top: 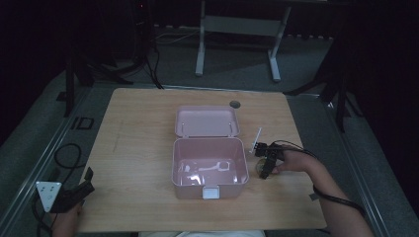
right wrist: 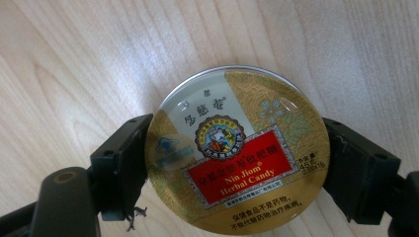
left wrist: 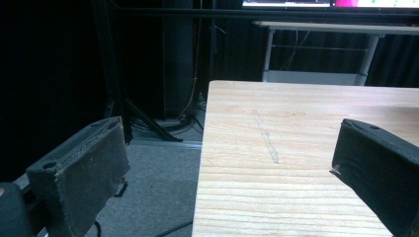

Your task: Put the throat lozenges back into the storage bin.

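Two black jaws of the right gripper (right wrist: 236,173) are pressed against opposite edges of a round candy tin (right wrist: 238,153), flat on the pale wooden table (top: 138,148). Glossy lid, gold pattern, red label reading "Nin Jiom Herbal Candy"; its lower rim is cut off at the frame's bottom. From the high view, the tin sits just right of the open pink plastic box (top: 209,165), largely hidden under the gripper and hard to make out. The box's hinged lid (top: 207,121) lies back, its inside smooth and shiny. Over at the table's near-left corner, the left gripper (top: 81,185) has its jaws spread wide, their padded faces rough and empty.
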A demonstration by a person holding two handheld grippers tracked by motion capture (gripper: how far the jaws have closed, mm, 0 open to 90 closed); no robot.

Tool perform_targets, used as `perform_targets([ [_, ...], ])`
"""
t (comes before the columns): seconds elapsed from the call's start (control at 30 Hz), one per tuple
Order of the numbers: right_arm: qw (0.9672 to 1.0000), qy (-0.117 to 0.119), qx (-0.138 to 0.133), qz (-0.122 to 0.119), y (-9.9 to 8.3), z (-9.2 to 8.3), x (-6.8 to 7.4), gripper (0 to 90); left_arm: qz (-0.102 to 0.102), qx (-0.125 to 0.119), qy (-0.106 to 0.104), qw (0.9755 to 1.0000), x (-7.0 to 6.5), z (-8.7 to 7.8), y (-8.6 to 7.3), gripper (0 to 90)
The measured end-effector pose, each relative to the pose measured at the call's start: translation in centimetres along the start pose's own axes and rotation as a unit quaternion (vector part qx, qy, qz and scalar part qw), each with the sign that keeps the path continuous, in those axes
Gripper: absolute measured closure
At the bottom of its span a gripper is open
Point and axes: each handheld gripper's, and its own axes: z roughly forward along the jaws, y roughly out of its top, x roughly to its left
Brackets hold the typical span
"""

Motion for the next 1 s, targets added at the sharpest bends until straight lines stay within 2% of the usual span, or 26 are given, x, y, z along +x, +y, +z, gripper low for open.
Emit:
perform_targets([
  [0.33, 0.9997, -0.003, 0.017, -0.020, -0.5, -2.1, 0.7, 20.0, 0.000, 0.000, 0.000, 1.0000, 0.0, 0.0, 0.0, 1.0],
  [0.57, 0.9996, -0.003, 0.026, -0.011, -1.0, -3.8, 1.2, 20.0, -0.001, 0.001, 0.001, 1.0000, 0.0, 0.0, 0.0, 1.0],
  [0.67, 0.9992, -0.009, 0.030, -0.023, -1.2, -4.5, 1.6, 20.0, -0.001, 0.001, 0.001, 1.0000, 0.0, 0.0, 0.0, 1.0],
  [0.9, 0.9982, 0.008, 0.046, -0.039, -1.3, -6.4, 2.7, 20.1, -0.002, 0.002, 0.001, 1.0000, 0.0, 0.1, 0.0, 1.0],
  [1.0, 0.9979, 0.001, 0.046, -0.047, -1.3, -7.6, 3.1, 20.1, -0.001, 0.002, 0.001, 1.0000, 0.0, 0.1, 0.0, 1.0],
])
